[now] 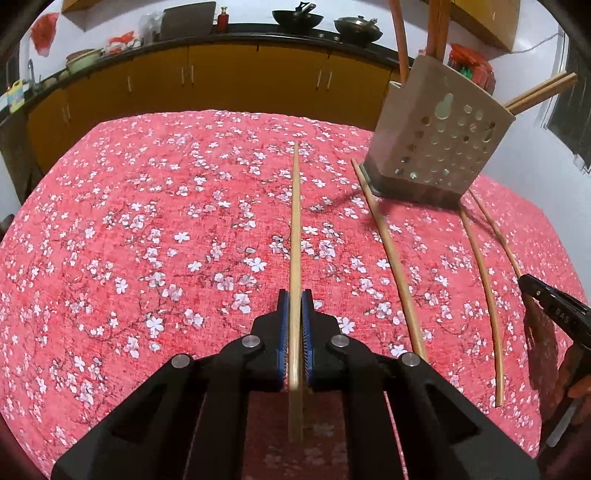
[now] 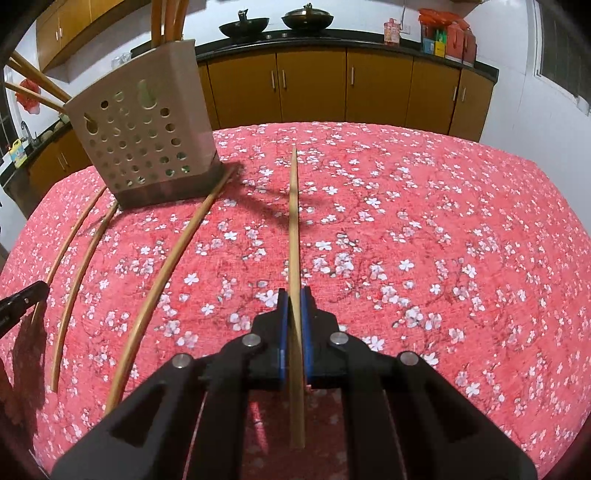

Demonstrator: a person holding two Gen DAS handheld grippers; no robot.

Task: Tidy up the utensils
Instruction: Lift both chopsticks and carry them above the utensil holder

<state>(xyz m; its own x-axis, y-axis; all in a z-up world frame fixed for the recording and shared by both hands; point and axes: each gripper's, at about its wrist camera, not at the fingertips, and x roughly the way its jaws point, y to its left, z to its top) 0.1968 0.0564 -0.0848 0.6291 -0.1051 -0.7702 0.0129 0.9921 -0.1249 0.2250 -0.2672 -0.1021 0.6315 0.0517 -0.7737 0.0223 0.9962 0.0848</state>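
Observation:
My left gripper (image 1: 295, 301) is shut on a wooden chopstick (image 1: 296, 221) that points forward over the red floral tablecloth (image 1: 147, 221). My right gripper (image 2: 294, 297) is shut on another chopstick (image 2: 293, 221), also pointing forward. A beige perforated utensil holder (image 1: 439, 136) stands at the far right in the left wrist view and at the far left in the right wrist view (image 2: 144, 140), with several chopsticks in it. Three loose chopsticks lie on the cloth near its base: one (image 1: 391, 258), a second (image 1: 484, 295) and a third (image 1: 498, 236); they show in the right view too (image 2: 162, 288).
Yellow kitchen cabinets (image 1: 221, 81) with a dark counter run behind the table, with woks (image 1: 295, 18) and bottles on it. The other gripper's black tip shows at the right edge (image 1: 554, 306) and at the left edge of the right view (image 2: 22, 299).

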